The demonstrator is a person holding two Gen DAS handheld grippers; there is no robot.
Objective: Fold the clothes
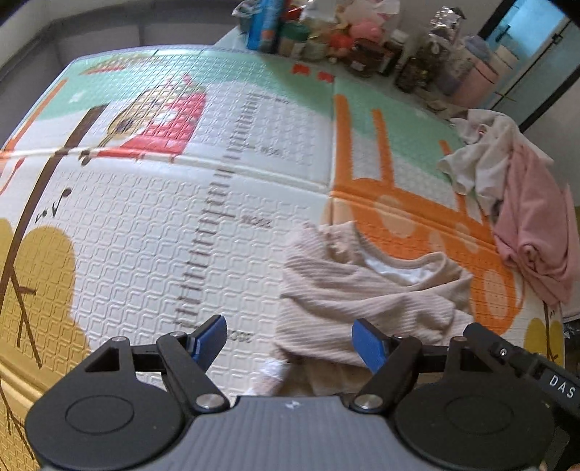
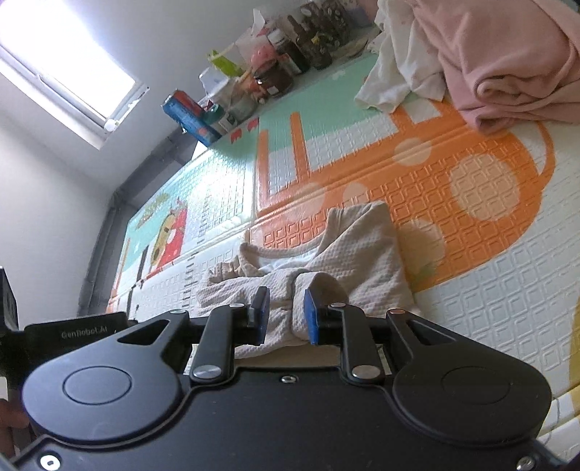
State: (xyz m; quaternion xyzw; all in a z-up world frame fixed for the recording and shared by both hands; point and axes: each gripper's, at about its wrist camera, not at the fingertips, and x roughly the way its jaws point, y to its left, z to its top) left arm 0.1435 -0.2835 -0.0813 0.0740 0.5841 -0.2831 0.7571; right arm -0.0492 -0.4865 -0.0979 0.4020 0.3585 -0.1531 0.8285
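A crumpled beige knit garment [image 1: 362, 290] lies on the patterned play mat [image 1: 145, 235]. My left gripper [image 1: 290, 340] is open and empty, low over the mat, with the garment's near edge just ahead and under its right finger. In the right wrist view the same beige garment [image 2: 326, 261] lies bunched, and my right gripper [image 2: 286, 315] is narrowly closed with a fold of the garment between its blue pads [image 2: 311, 315], low on the mat [image 2: 489, 308].
A heap of pink [image 1: 536, 232] and white [image 1: 478, 159] clothes lies at the mat's far right; it also shows in the right wrist view [image 2: 500, 65]. Bottles, jars and boxes [image 1: 326, 32] line the far edge by the wall.
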